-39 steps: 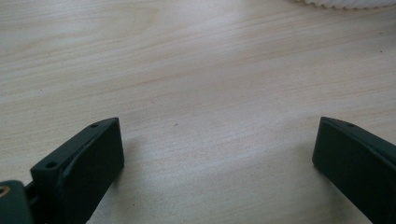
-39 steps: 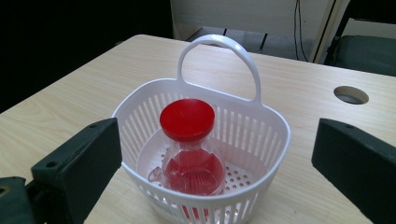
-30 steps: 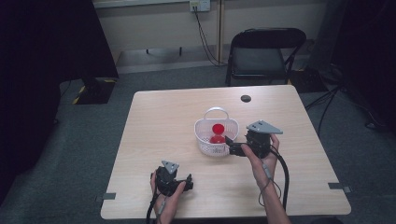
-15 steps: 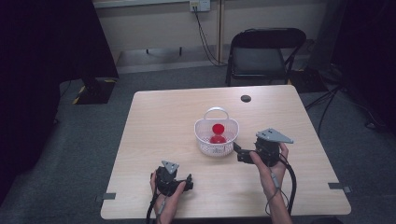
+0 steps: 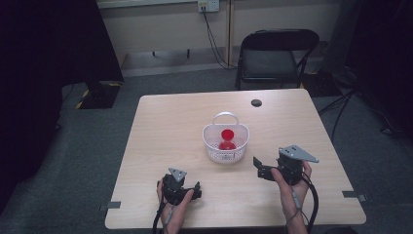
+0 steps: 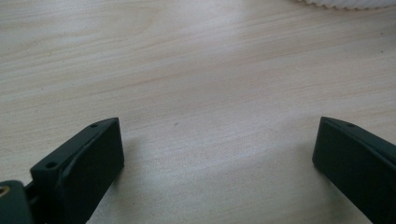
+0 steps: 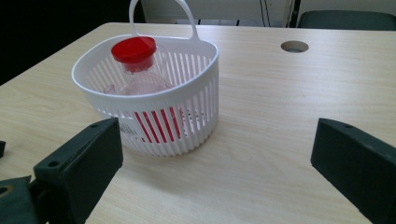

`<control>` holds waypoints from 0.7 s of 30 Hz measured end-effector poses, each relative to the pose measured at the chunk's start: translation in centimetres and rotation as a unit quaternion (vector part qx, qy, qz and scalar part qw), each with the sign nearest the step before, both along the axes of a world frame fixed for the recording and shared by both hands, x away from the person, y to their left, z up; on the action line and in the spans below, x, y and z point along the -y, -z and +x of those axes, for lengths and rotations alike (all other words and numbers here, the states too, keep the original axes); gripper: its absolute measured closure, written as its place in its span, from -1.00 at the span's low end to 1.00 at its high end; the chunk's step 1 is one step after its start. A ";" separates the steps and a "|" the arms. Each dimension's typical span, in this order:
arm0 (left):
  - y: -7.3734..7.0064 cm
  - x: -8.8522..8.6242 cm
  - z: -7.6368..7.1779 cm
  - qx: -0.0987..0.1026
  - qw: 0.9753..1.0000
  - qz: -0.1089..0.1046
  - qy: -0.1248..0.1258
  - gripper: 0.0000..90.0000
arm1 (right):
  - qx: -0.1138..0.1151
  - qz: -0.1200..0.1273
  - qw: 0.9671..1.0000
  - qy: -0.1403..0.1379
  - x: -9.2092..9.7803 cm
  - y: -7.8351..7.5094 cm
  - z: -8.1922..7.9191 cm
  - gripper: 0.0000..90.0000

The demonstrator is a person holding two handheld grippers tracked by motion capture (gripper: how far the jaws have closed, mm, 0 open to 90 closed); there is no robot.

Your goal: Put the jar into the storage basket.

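A white slatted basket [image 5: 225,155] with a hoop handle stands mid-table. Inside it is a clear bottle with a red lid [image 5: 227,134], upright. My right gripper [image 5: 259,168] is held to the basket's front right, a short way clear of it, jaws wide open and empty. In the right gripper view the basket [image 7: 187,116] and the bottle [image 7: 135,51] lie ahead and to the left of my right gripper [image 7: 217,158]. My left gripper [image 5: 197,190] rests near the front edge, open and empty. The left gripper view has bare wood between the jaws of my left gripper [image 6: 217,158] and the basket's rim [image 6: 345,3] at top right.
A dark round hole [image 5: 256,102] sits in the wooden table [image 5: 165,131] toward the far right. A black folding chair [image 5: 272,58] stands behind the table's far edge. Grey tape marks the front corners [image 5: 113,205].
My right gripper has drawn back from beside the basket, toward the front right of the table. The left gripper has stayed put.
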State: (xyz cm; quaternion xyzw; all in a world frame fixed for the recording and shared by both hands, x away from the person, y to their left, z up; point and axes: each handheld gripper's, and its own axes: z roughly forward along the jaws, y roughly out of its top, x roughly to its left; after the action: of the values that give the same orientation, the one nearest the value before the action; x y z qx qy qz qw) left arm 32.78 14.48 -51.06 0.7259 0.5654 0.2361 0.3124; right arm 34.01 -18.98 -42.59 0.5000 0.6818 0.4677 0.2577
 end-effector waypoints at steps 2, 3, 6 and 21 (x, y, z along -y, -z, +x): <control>0.0 0.0 0.0 0.000 1.000 0.000 0.000 -0.96 | -0.002 0.000 1.000 0.005 0.3 0.3 -0.3 -0.97; 0.0 0.0 0.0 0.000 1.000 0.000 0.000 -0.96 | -0.004 0.001 1.000 0.006 0.5 0.6 -0.4 -0.97; 0.0 0.0 0.0 0.000 1.000 0.000 0.000 -0.96 | -0.007 -0.001 1.000 0.013 0.8 1.2 -0.7 -0.97; 0.0 0.0 0.0 0.000 1.000 0.000 0.000 -0.96 | -0.025 -0.003 0.999 0.031 1.5 4.2 -2.0 -0.96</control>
State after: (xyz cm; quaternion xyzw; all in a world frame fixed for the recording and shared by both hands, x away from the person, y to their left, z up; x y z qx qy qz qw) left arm 32.78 14.49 -51.06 0.7260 0.5654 0.2361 0.3123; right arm 32.00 -20.49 -46.76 0.5312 0.6738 0.4450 0.2566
